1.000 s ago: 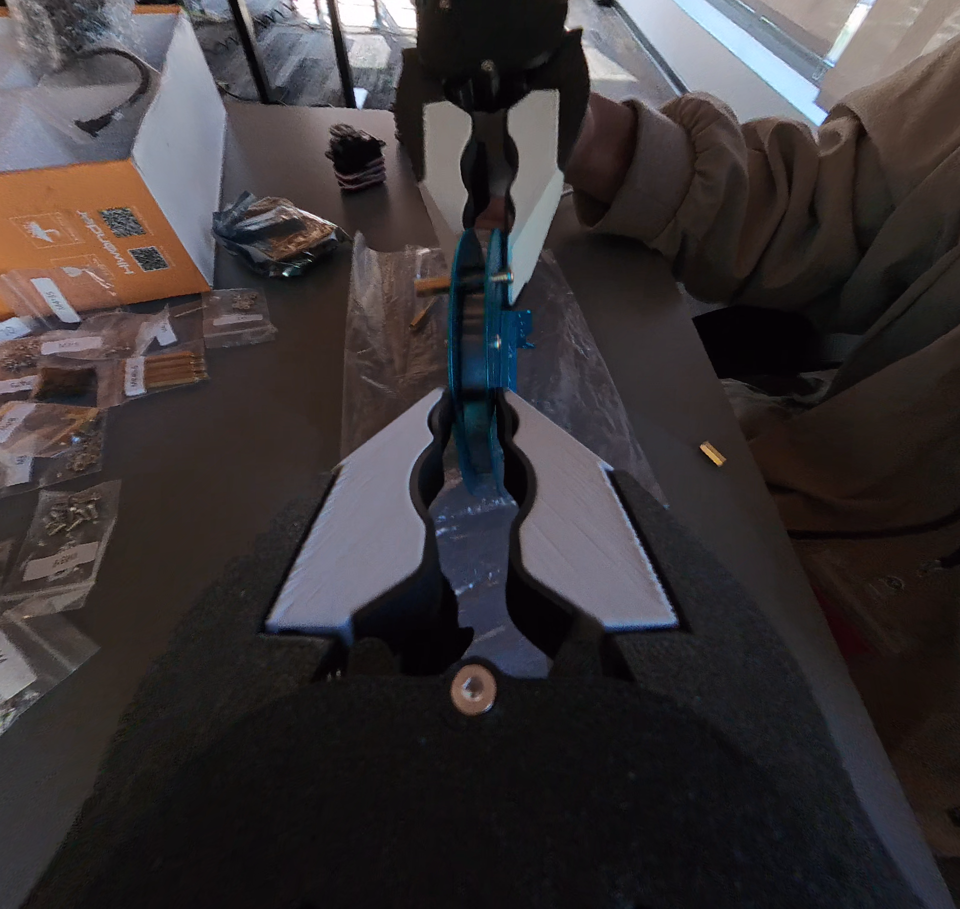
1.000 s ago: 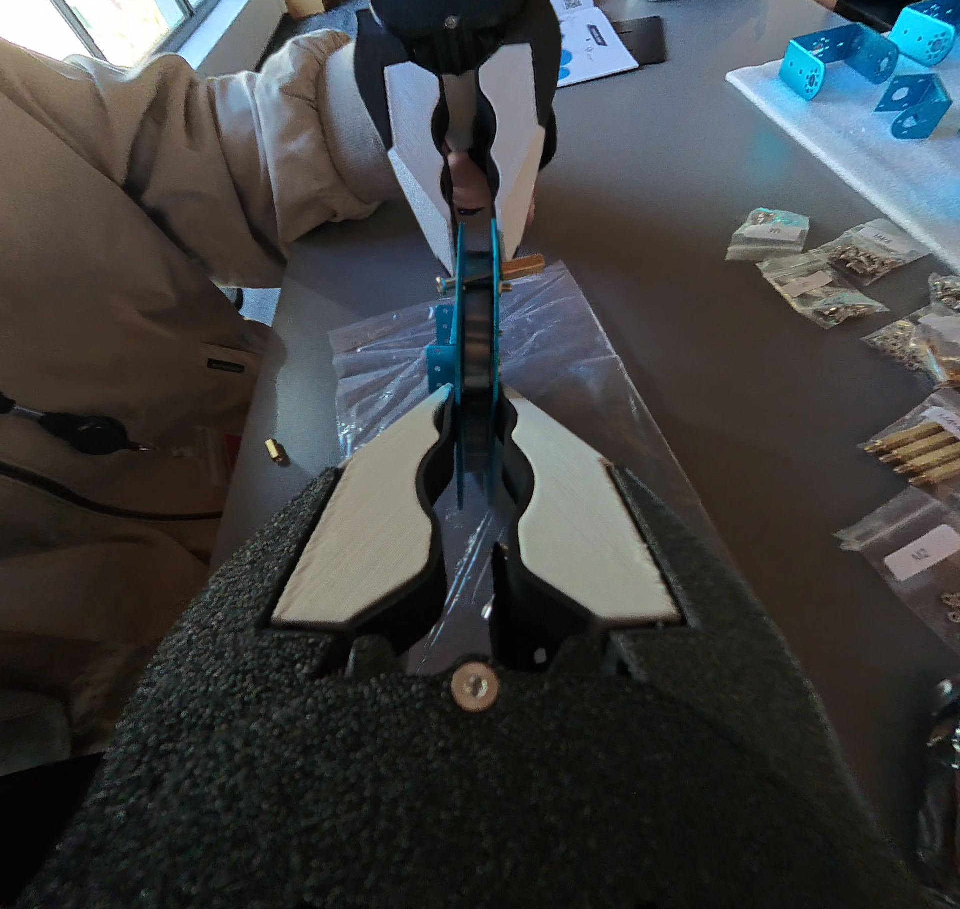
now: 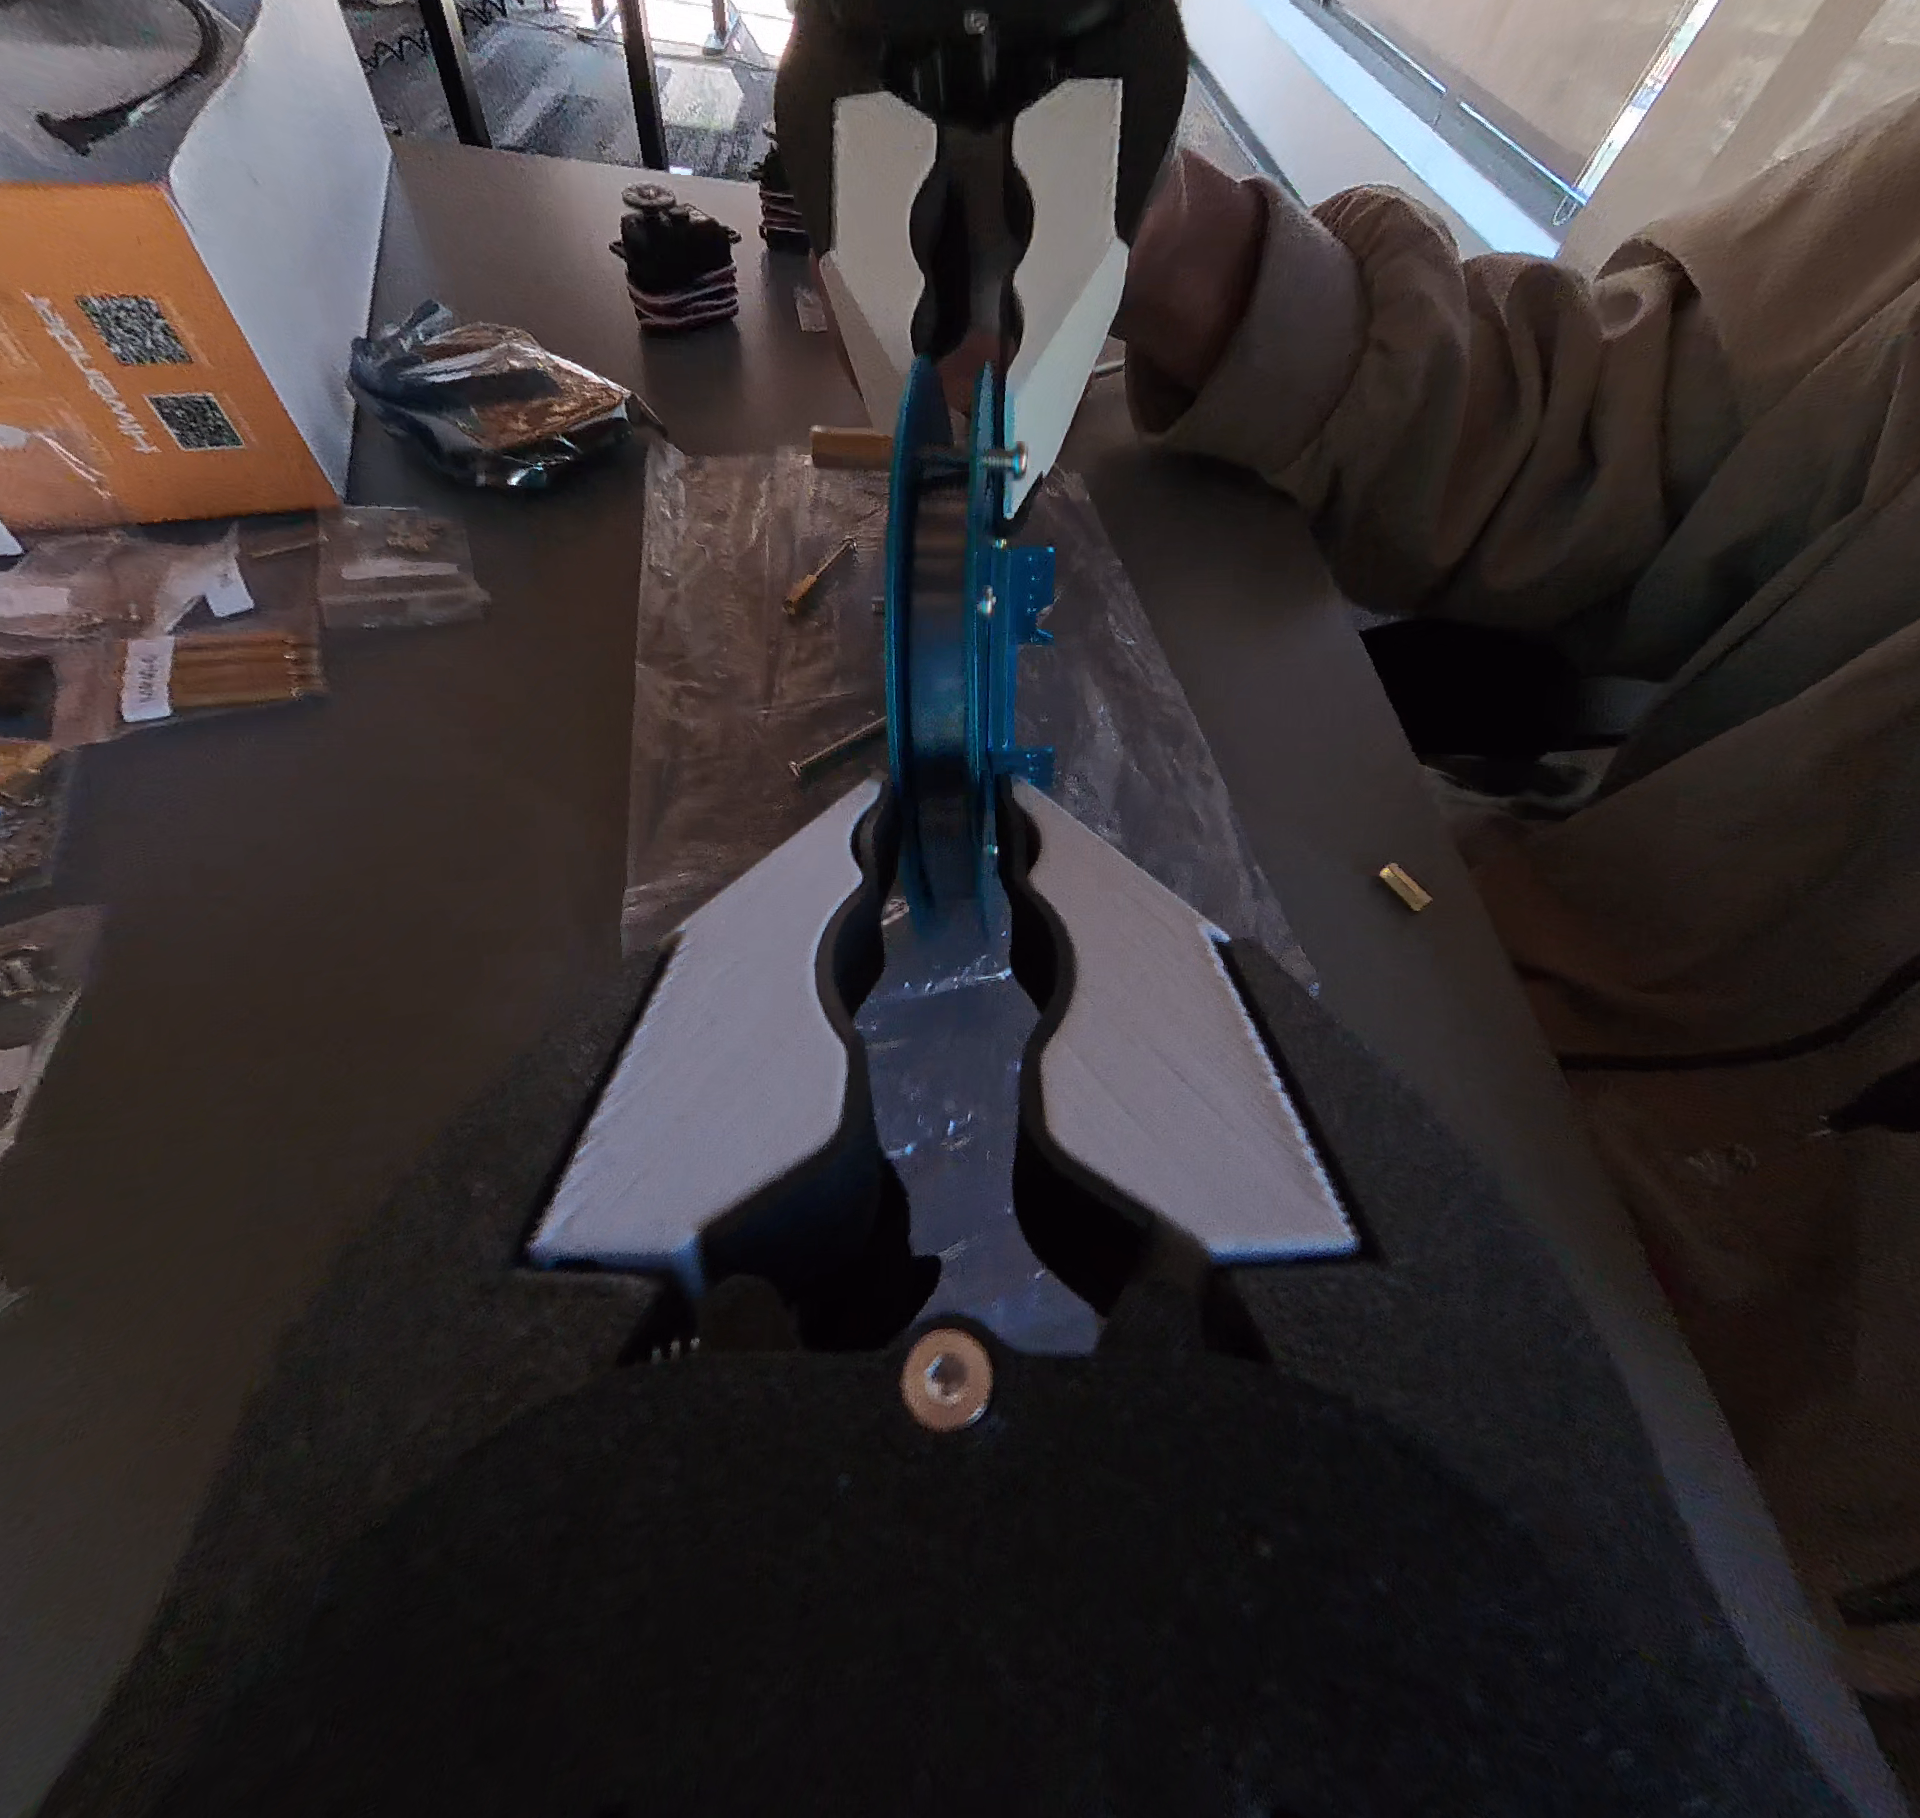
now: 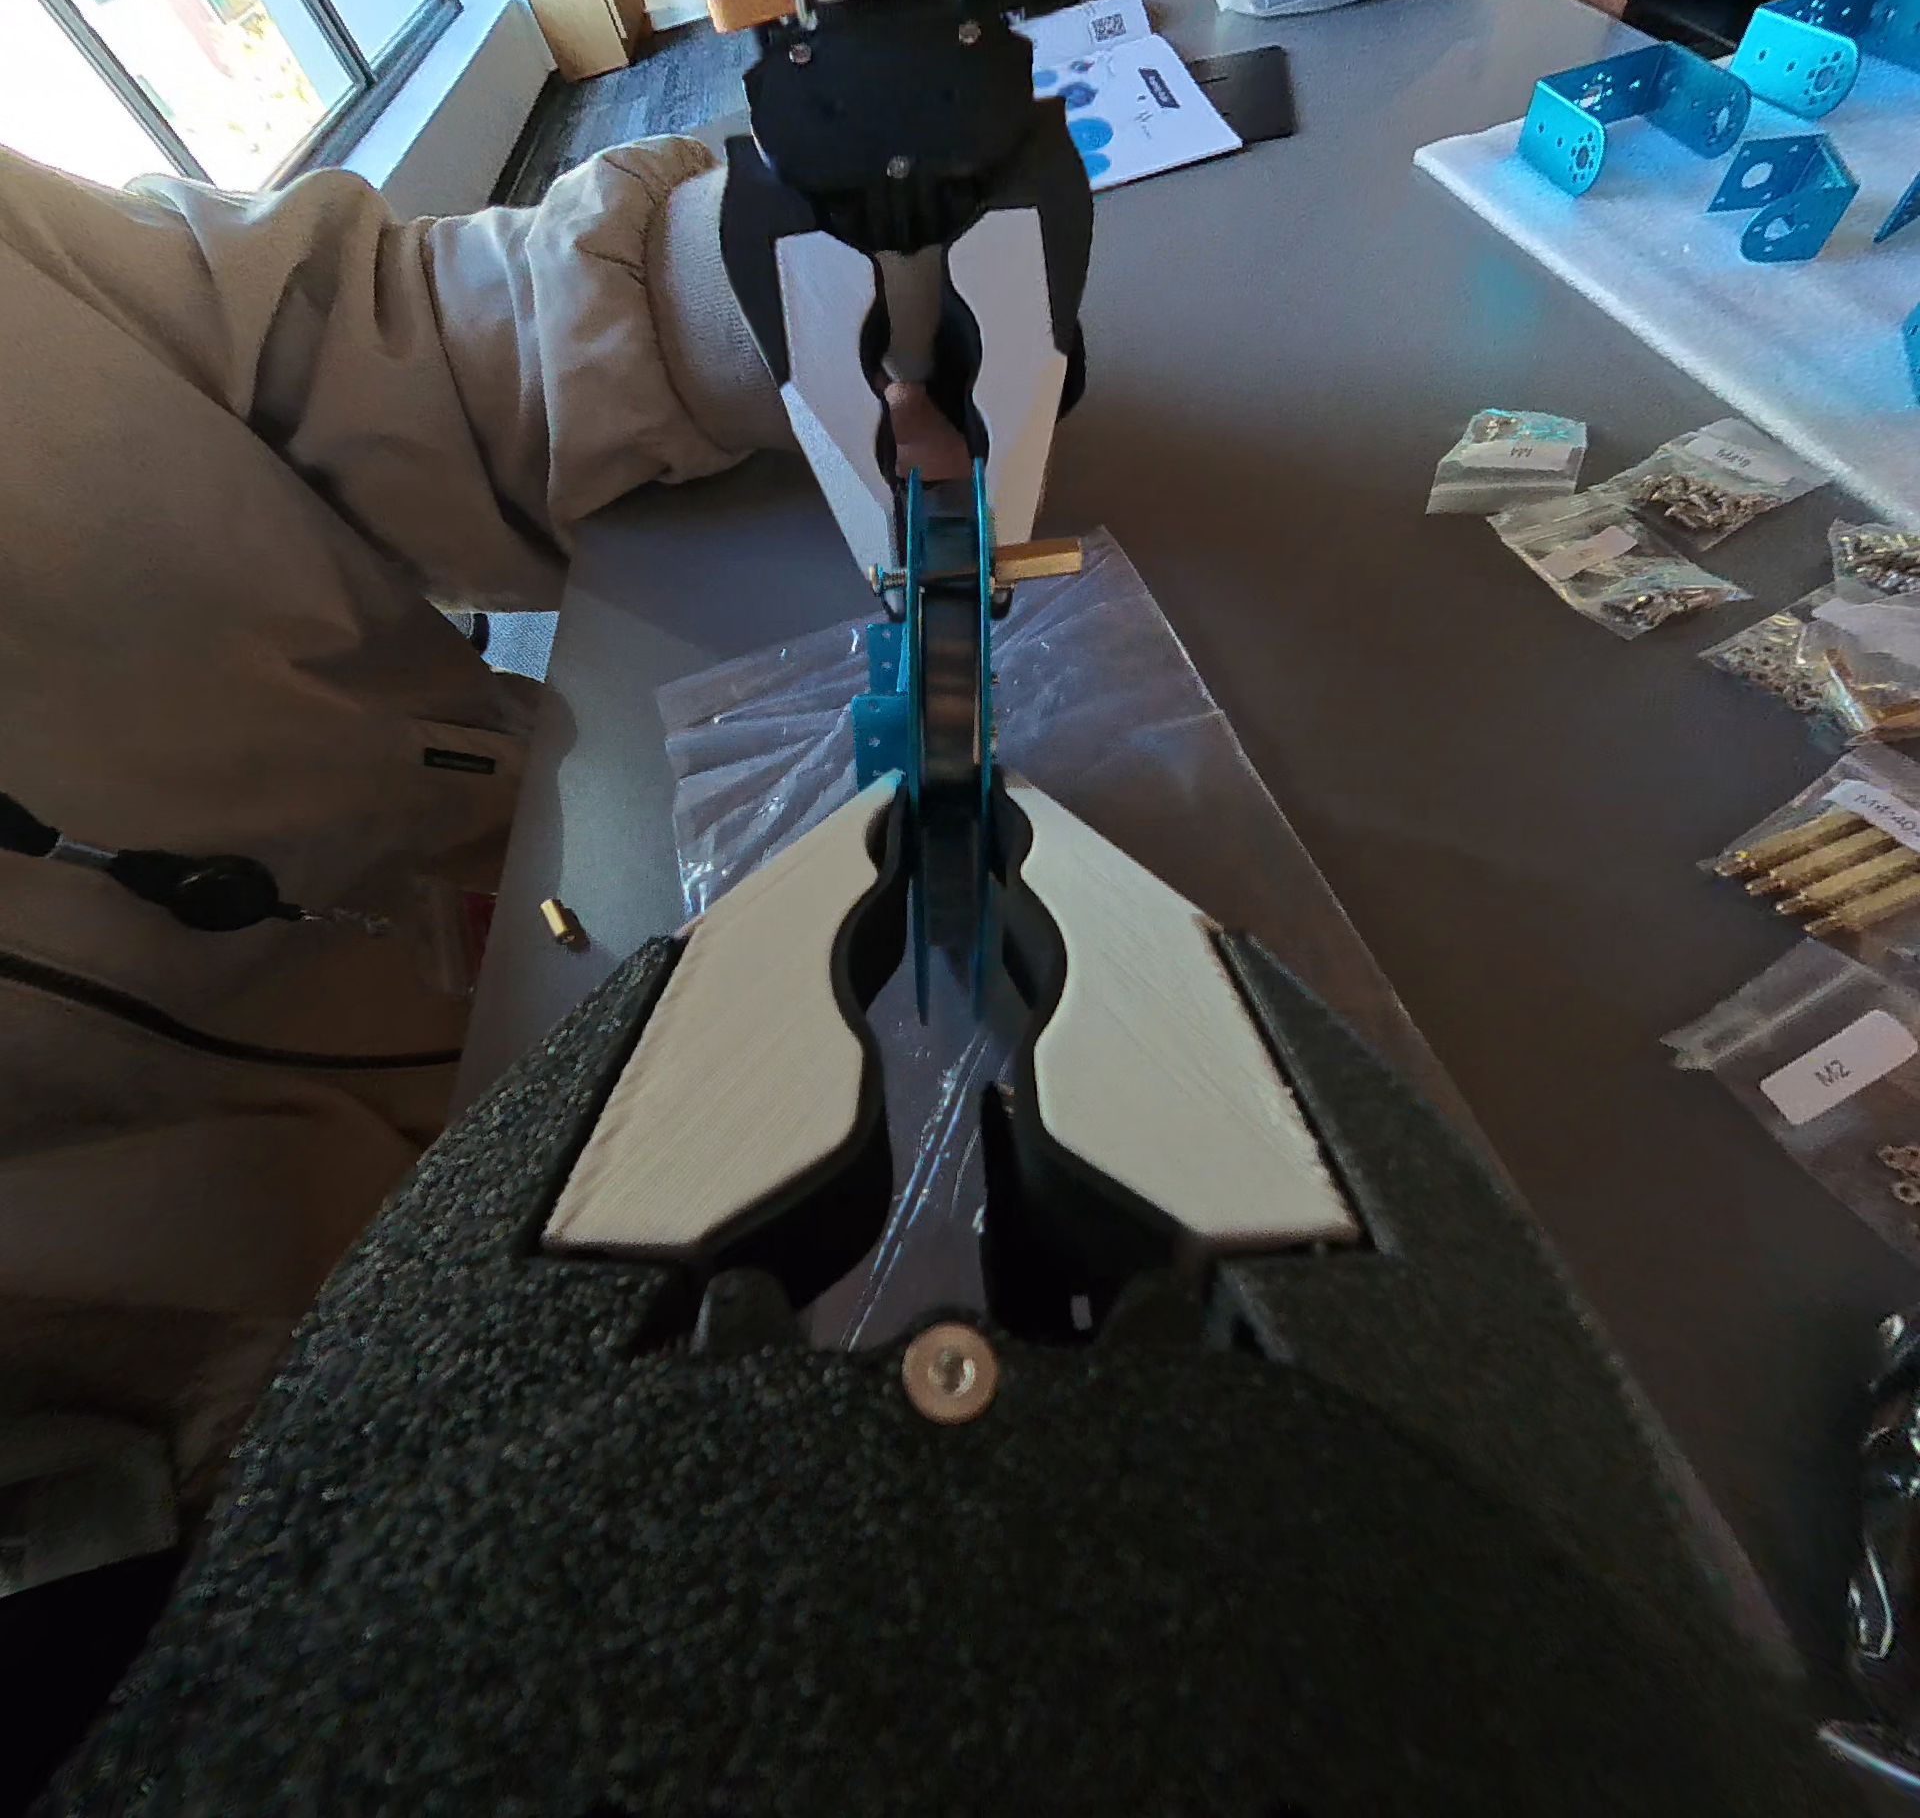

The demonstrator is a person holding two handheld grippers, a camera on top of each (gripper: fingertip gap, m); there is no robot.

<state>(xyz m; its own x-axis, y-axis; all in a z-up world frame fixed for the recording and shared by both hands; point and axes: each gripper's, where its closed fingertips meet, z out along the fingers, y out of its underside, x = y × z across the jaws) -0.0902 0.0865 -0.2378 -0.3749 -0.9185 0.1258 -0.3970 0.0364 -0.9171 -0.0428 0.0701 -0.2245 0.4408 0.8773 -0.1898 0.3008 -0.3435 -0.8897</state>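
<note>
Blue disc assembly (image 3: 940, 646) was pinched edge-on from opposite ends by left gripper (image 3: 948, 833) and right gripper (image 4: 948, 812), steadied above clear bag (image 4: 1091, 688) near table edge (image 3: 1455, 1041).

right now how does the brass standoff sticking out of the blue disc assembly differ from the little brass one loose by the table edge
The long brass hex standoff is fixed to the blue two-disc metal assembly, pointing sideways, off the table. The short brass spacer lies loose on the grey table, beside the clear plastic bag. The mounted one looks clearly longer. Both are brass-coloured metal.
</note>
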